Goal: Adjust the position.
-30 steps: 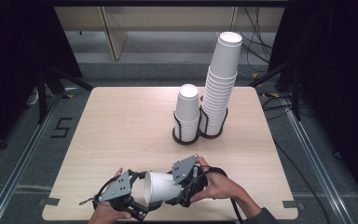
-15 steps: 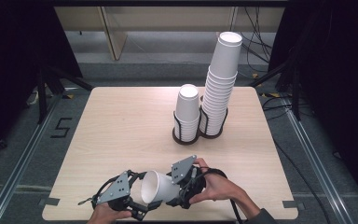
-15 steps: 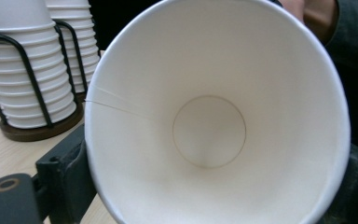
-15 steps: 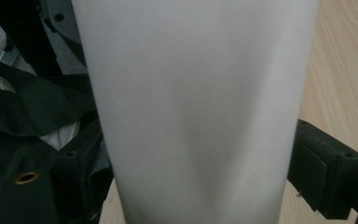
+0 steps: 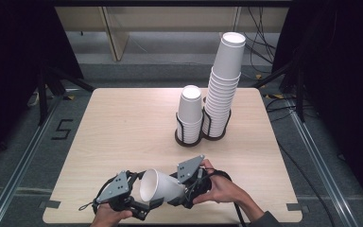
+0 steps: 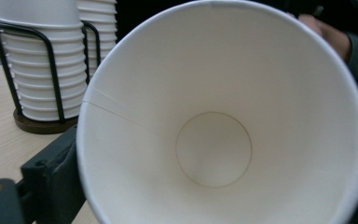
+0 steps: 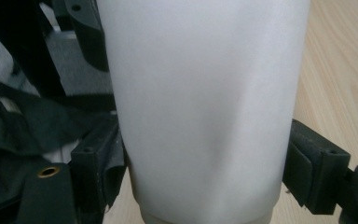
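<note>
At the near edge of the light wooden table (image 5: 123, 123) I held a white paper cup (image 5: 160, 187) on its side, its open mouth turned left. My right gripper (image 5: 182, 191) was clamped on the cup's base end, denting the wall. My left gripper (image 5: 144, 205) sat at the rim; its jaws had just been opening, and I could not tell whether they pressed. Farther off stood a black wire two-ring cup holder (image 5: 189, 135) with a short white cup stack (image 5: 190, 111) and a tall white cup stack (image 5: 223, 85).
</note>
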Motion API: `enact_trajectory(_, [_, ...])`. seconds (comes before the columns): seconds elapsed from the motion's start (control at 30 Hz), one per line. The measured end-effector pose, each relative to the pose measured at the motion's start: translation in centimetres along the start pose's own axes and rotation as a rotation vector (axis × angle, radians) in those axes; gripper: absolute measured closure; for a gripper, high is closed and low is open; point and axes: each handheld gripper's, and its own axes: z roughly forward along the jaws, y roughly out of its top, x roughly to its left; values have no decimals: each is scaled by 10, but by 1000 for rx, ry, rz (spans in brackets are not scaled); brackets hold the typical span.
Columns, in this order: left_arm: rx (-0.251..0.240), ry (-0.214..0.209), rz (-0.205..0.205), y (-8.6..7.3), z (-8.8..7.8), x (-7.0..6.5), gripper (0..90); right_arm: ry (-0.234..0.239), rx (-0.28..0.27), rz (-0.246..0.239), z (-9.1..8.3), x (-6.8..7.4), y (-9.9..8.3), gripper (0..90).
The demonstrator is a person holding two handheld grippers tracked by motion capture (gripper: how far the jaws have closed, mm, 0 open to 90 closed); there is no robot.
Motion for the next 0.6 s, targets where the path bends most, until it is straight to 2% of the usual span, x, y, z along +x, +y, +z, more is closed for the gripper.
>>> enact_trajectory(0.03, [2,17,-4,1,0,-1,24,4,-23,4,1,-1,0,239])
enact_trajectory(0.07, [2,17,-4,1,0,-1,35,4,-23,4,1,-1,0,239])
enact_trajectory(0.1, [-11,27,12,3,0,-5,66,12,-54,22,2,-1,-1,239])
enact_trajectory(0.2, [-19,27,22,4,-1,-6,78,28,-71,31,3,-2,-1,237])
enact_trajectory(0.33, [-9,12,33,4,-1,-7,134,16,-60,43,5,0,-1,232])
enact_trajectory(0.4, [-4,16,40,4,-1,-7,137,22,-58,49,6,-1,-1,229])
enact_trajectory(0.43, [-7,12,42,4,-1,-6,139,13,-55,72,7,-1,-2,225])
enact_trajectory(0.6, [-16,12,36,5,-2,-6,142,-5,-48,75,7,-1,-2,195])
